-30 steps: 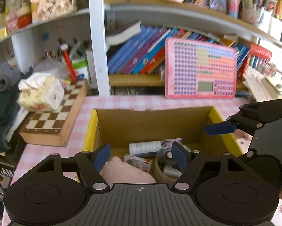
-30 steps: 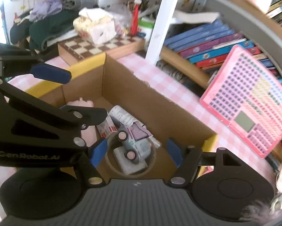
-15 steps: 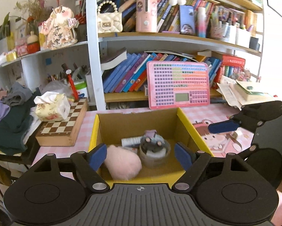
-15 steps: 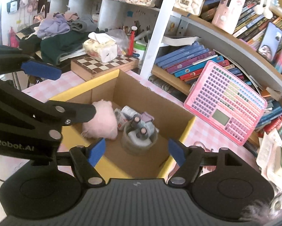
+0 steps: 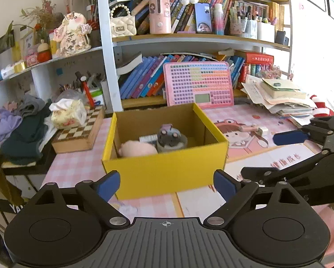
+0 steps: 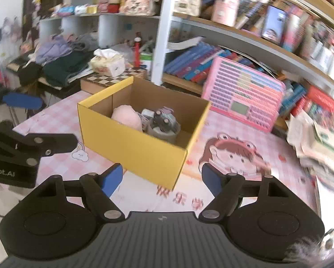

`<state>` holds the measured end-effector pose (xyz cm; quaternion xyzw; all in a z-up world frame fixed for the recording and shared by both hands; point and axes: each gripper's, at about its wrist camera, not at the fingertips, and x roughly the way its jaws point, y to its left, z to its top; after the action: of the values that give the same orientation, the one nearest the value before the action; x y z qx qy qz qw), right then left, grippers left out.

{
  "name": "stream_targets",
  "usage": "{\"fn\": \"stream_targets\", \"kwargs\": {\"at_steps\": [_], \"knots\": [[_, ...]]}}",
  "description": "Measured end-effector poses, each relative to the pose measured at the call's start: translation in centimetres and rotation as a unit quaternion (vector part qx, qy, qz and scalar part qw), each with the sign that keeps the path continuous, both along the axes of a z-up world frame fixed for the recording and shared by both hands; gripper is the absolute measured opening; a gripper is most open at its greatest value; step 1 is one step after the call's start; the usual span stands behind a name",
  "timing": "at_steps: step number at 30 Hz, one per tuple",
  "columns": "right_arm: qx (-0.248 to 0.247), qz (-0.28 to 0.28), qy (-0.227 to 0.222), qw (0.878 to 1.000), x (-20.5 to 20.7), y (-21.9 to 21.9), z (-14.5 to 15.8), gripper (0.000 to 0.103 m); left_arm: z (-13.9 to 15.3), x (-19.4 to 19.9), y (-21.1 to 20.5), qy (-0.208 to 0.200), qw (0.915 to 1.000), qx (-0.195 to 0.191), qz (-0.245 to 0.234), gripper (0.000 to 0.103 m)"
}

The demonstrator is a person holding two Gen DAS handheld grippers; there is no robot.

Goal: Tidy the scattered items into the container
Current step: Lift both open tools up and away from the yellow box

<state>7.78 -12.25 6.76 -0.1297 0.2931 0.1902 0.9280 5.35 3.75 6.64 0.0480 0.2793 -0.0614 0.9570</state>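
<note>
Daylight floods in from my right, washing the far right edge of my left camera to near white above the stacked papers (image 5: pixel 285 99). My right camera is smeared with motion blur along the bookshelf (image 6: pixel 278 29) and papers. Both fisheye views bend the shelves into curves. The yellow box (image 5: pixel 164 167) stays sharp, its inside softly shadowed.
</note>
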Motion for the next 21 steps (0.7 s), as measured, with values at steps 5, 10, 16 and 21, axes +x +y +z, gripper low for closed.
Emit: {"fn": "stream_targets", "kwargs": {"at_steps": [5,10,16,21], "knots": [[0.027,-0.051,0.003,0.998,-2.9,-1.2,-0.9,0.078,-1.1,-2.2,-0.3,0.011,0.9999,0.004,0.008,0.097],[0.033,-0.092,-0.005,0.995,-5.4,-1.9,-1.9,0.080,-1.9,-4.0,-0.4,0.016,0.9997,0.013,0.014,0.097],[0.032,-0.111,0.024,0.993,-7.1,-2.3,-3.3,0.082,-3.0,-5.1,-0.5,0.040,0.9991,0.011,0.008,0.097],[0.023,-0.120,0.035,0.992,-8.1,-2.3,-3.9,0.085,-4.0,-5.1,-0.6,0.070,0.9975,0.003,0.000,0.097]]}}
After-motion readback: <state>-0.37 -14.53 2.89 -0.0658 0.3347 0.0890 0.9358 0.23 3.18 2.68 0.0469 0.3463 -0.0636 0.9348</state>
